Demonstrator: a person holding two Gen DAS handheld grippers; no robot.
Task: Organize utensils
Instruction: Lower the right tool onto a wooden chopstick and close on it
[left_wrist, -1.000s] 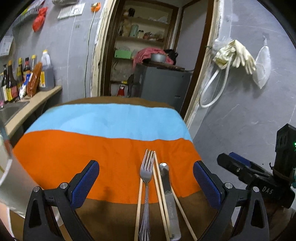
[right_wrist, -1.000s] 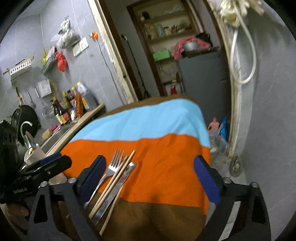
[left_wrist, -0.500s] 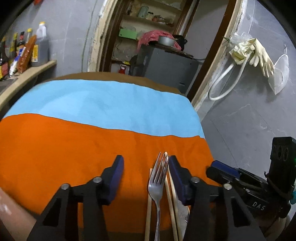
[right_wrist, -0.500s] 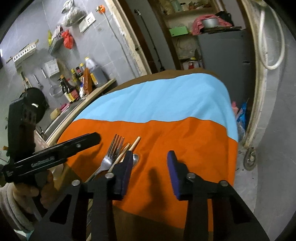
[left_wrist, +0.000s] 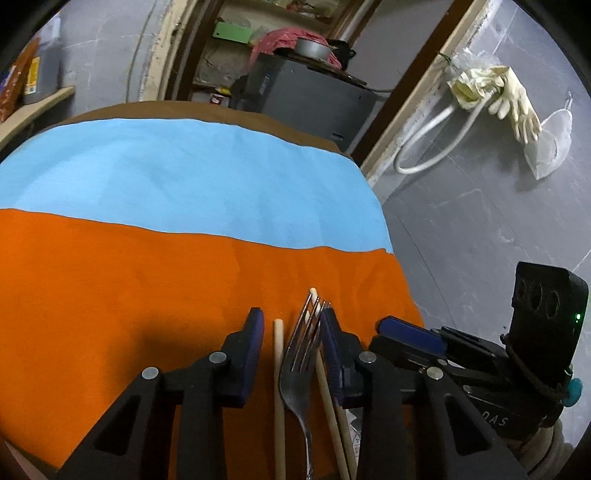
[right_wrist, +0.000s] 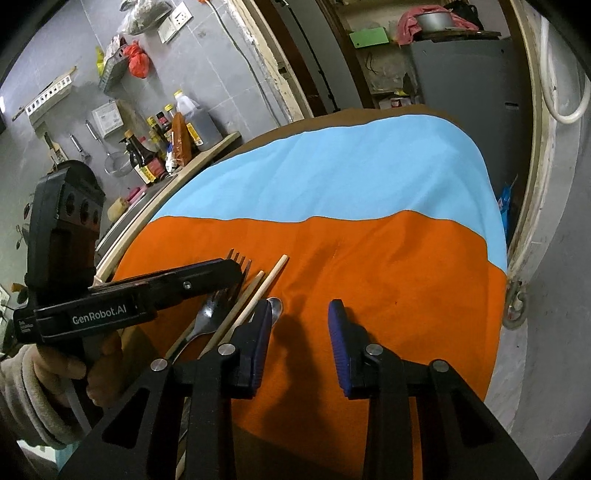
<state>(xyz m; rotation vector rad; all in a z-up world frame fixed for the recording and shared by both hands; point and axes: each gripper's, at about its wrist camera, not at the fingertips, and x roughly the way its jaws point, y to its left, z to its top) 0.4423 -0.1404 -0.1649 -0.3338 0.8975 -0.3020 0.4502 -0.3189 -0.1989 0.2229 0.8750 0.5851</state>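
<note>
Nothing is sorted yet: fork (left_wrist: 300, 373), chopsticks (left_wrist: 279, 387) and spoon (right_wrist: 275, 307) lie bunched between the left gripper's (left_wrist: 291, 336) half-closed, closing jaws, while the right gripper (right_wrist: 300, 325), just beside, narrows on nothing.

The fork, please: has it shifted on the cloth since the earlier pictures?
No. The fork lies with its tines on the orange band, between the chopsticks, as before; only the left gripper closed in around it.
</note>
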